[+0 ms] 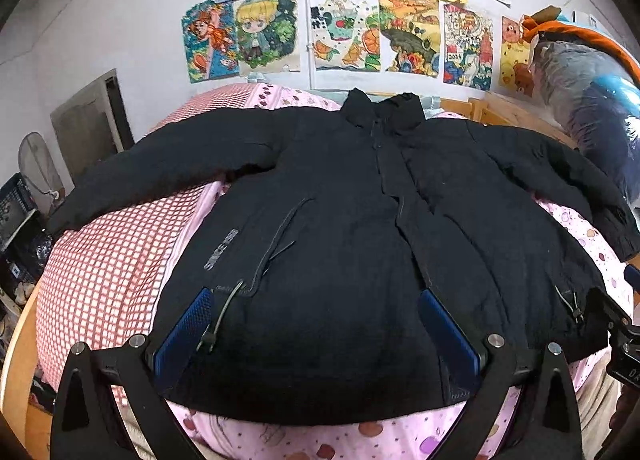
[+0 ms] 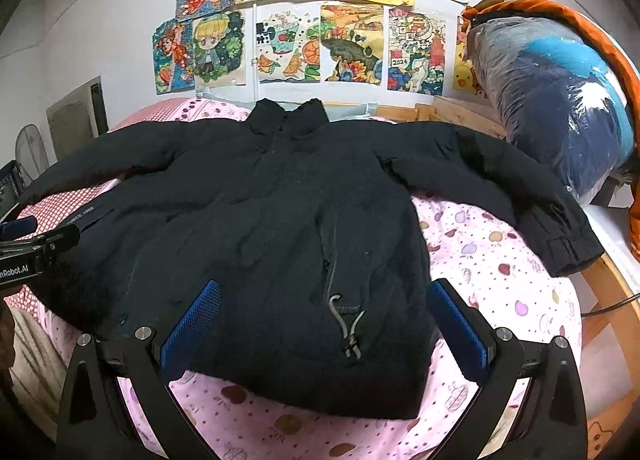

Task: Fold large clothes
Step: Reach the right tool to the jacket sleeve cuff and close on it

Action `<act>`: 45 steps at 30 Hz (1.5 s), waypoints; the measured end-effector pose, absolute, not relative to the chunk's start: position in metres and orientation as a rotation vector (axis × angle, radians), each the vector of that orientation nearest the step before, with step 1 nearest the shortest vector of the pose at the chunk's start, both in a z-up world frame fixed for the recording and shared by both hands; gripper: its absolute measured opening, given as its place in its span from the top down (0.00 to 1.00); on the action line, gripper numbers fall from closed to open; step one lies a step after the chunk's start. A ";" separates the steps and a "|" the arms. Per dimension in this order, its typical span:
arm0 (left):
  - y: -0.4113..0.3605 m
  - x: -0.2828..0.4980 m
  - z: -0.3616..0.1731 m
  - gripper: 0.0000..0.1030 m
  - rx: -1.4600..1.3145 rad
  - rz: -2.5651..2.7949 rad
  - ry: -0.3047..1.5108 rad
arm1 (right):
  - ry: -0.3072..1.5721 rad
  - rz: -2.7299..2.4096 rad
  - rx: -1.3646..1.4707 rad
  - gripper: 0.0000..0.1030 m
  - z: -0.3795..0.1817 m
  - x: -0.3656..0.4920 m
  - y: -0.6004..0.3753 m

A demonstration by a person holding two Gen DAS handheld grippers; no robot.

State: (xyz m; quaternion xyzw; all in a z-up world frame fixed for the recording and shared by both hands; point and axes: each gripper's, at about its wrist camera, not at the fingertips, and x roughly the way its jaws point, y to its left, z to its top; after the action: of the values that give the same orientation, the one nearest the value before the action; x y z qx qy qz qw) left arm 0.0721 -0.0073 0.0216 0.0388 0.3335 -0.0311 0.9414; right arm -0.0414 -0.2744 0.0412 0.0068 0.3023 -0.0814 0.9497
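Observation:
A large black padded jacket (image 1: pixel 340 219) lies flat and face up on the bed, collar toward the wall, both sleeves spread out to the sides. It also shows in the right wrist view (image 2: pixel 280 211). My left gripper (image 1: pixel 316 300) is open above the jacket's lower left hem, its blue pads (image 1: pixel 184 328) wide apart. My right gripper (image 2: pixel 324 292) is open above the lower right hem, near a grey drawcord (image 2: pixel 348 324). Neither holds anything. The right sleeve cuff (image 2: pixel 568 248) reaches the bed's edge.
The bed has a pink spotted sheet (image 2: pixel 492 260) and a red checked cover (image 1: pixel 108 260). A bagged bundle of bedding (image 2: pixel 560 99) stands at the right by a wooden frame (image 2: pixel 608 292). Drawings (image 1: pixel 344 19) cover the wall. A fan (image 1: pixel 40 171) stands at the left.

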 end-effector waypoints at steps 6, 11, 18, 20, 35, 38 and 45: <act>-0.027 0.103 0.033 0.00 0.108 -0.140 0.691 | 0.605 -0.211 -0.003 0.01 0.048 -0.020 -0.294; -0.051 0.135 0.045 0.00 0.118 -0.208 0.679 | 0.617 -0.270 0.030 0.01 0.049 0.009 -0.325; -0.092 0.191 0.043 0.00 0.098 -0.256 0.737 | 0.626 -0.355 0.081 0.01 0.043 0.048 -0.376; -0.108 0.204 0.041 0.00 0.120 -0.268 0.742 | 0.643 -0.377 0.095 0.01 0.037 0.059 -0.390; -0.206 0.299 0.031 0.00 0.160 -0.398 0.736 | 0.649 -0.462 0.219 0.01 0.004 0.091 -0.456; -0.228 0.315 0.025 0.00 0.205 -0.406 0.768 | 0.621 -0.444 0.305 0.01 -0.001 0.082 -0.468; -0.280 0.349 0.021 0.00 0.198 -0.474 0.728 | 0.471 -0.552 0.462 0.01 -0.007 0.059 -0.498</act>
State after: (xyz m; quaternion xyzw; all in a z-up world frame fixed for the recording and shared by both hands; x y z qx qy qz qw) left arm 0.3494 -0.2799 0.0211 0.0958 0.3519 -0.2294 0.9024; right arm 0.0593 -0.4977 -0.0072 0.2239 0.2282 -0.2675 0.9090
